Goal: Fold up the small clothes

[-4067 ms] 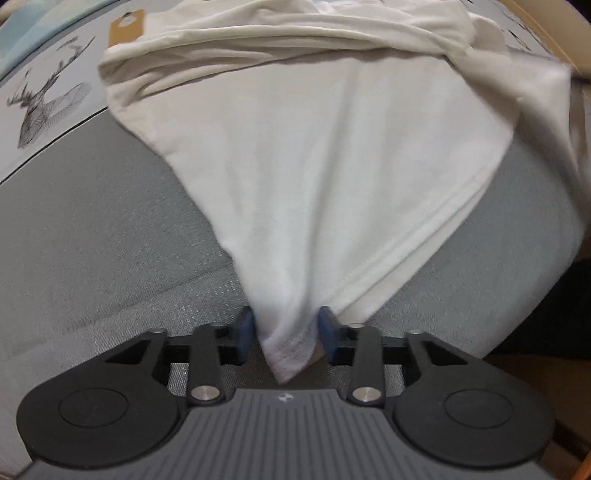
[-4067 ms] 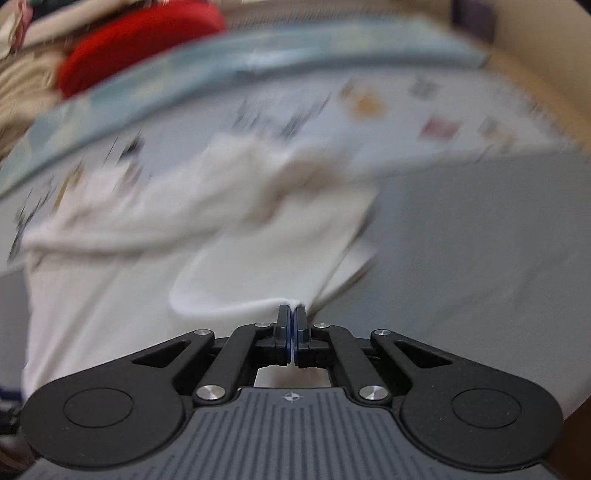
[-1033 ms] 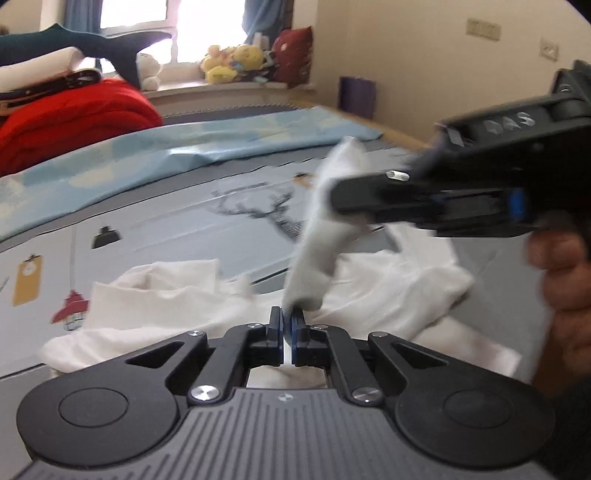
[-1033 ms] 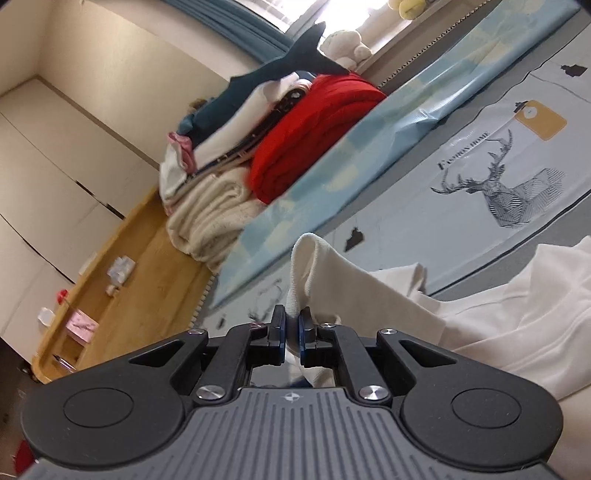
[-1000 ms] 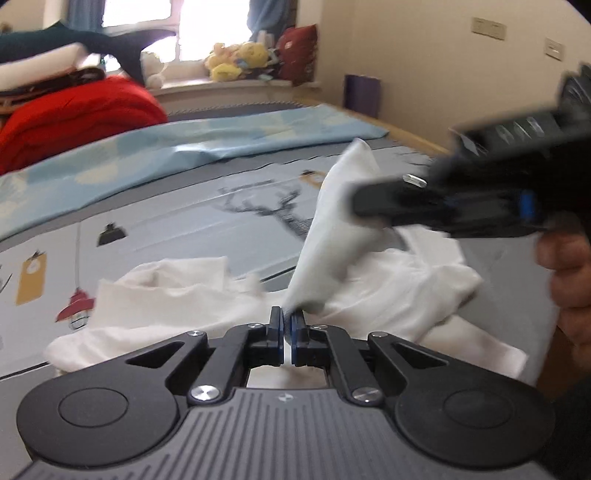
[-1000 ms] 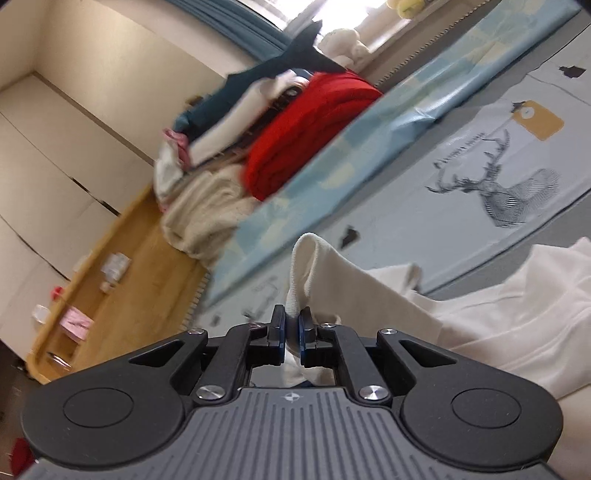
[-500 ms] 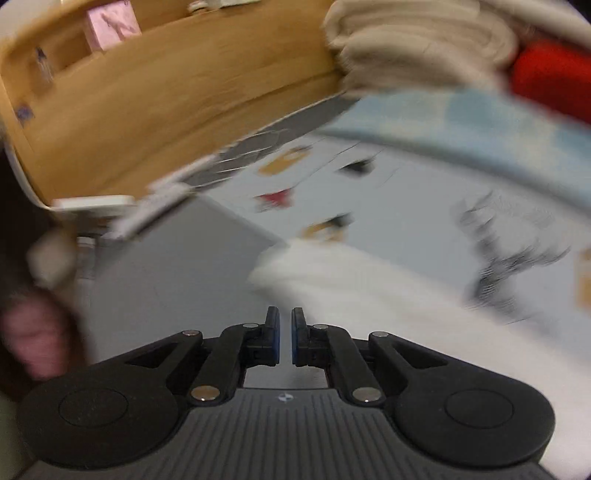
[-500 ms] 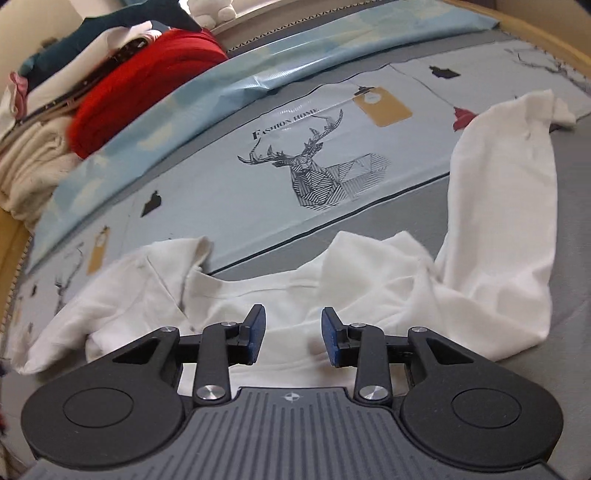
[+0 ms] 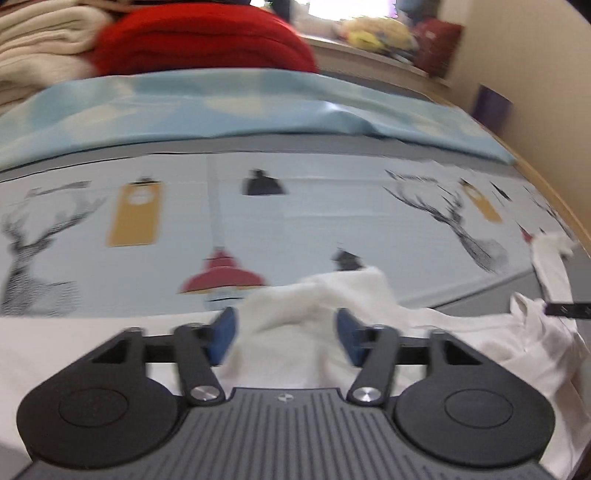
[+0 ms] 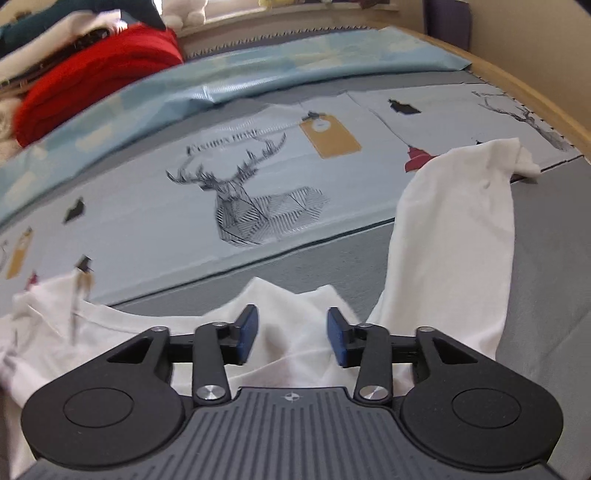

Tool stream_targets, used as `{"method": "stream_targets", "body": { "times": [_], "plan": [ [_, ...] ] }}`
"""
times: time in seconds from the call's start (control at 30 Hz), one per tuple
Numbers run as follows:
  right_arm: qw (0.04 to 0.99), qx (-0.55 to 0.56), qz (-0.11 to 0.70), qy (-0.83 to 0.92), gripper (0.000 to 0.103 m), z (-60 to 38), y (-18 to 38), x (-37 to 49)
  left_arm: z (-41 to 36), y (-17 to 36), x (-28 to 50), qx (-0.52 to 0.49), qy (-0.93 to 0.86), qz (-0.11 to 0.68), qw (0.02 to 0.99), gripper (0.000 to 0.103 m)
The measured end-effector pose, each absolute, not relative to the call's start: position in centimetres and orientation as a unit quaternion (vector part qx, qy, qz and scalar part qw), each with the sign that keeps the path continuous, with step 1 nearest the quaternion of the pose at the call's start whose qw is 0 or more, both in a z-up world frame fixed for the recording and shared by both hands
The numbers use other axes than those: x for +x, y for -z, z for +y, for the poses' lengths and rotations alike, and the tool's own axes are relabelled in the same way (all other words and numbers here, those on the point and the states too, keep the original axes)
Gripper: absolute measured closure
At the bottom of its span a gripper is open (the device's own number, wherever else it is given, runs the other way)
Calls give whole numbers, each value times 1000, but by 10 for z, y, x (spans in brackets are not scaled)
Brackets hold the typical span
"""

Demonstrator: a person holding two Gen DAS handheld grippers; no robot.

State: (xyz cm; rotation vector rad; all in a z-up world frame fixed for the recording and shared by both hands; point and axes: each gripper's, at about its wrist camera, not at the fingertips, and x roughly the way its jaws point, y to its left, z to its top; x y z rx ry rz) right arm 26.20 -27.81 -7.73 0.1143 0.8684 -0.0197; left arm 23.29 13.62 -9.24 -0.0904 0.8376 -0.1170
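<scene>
Both grippers have let go: left gripper (image 9: 286,334) and right gripper (image 10: 291,334) jaws opening, pads clear of the rumpled white cotton shirt (image 10: 454,236) at lower frame; ready to regrip.

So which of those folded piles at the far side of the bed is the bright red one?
The red blanket, bulging at the bed's far left edge. The cream pile lies beside it, and a dark teal and white heap sits behind.

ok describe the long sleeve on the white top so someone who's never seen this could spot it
Start at the bed, whose sheet has a big deer print in the middle. A crumpled white top lies on the grey part below the deer. Its sleeve is the long white strip running up and away on the right, the only part stretched out flat, ending near a small red lamp print.
</scene>
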Motion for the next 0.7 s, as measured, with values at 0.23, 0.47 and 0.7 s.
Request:
{"method": "stream_targets", "body": {
  "times": [0.23, 0.47, 0.7],
  "plan": [
    [907, -23, 417, -62, 53, -270, 93, 285, 114, 117, 258, 14, 59, 421, 905, 27],
    [889, -97, 427, -135, 42, -246, 98, 301, 133, 123, 294, 25, 80, 446, 891, 43],
    [878, -105, 447, -137, 98, -247, 103, 322, 129, 125, 298, 61, 124, 447, 884, 96]
  ]
}}
